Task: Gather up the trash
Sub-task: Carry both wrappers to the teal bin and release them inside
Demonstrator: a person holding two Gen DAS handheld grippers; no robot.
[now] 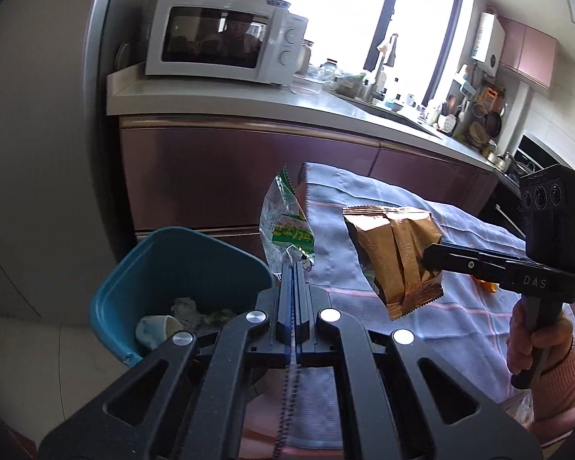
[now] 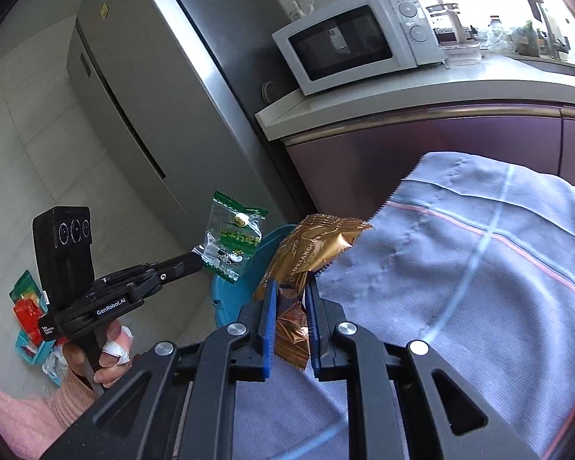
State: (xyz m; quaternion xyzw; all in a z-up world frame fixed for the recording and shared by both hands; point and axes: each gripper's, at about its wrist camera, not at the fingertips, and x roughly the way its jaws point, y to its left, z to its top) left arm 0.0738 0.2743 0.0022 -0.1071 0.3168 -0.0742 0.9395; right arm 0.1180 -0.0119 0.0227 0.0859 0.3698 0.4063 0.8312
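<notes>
The left tool [image 1: 294, 264] is pressed together on the bottom corner of a clear wrapper with green print [image 1: 285, 226]. The wrapper stands up from the tips, in the air, just past the far rim of the teal bin [image 1: 142, 268] and beside the left edge of the bench [image 1: 383, 199], which is covered with a grey-blue cloth with pink lines. In the bin lie some crumpled white paper [image 1: 189, 308] and a pale cup-like piece [image 1: 157, 329].

The right tool [image 2: 292, 299] is pinching a gold-brown wrapper [image 2: 314, 245] between its blue pads [image 2: 269, 329]. One end of this wrapper hangs down between the fingers and the bigger part spreads out in front of the tips. It is held in the air at the edge of the cloth, with the bin partly hidden behind it. In the left wrist view this same wrapper hangs from the tips of the right tool above the cloth, to the right of the green one, and the two wrappers are near but do not touch.

On the floor by the left hand [image 2: 111, 352] lie some red and green packets [image 2: 28, 303]. A white microwave [image 1: 226, 38] stands on the kitchen counter behind.
</notes>
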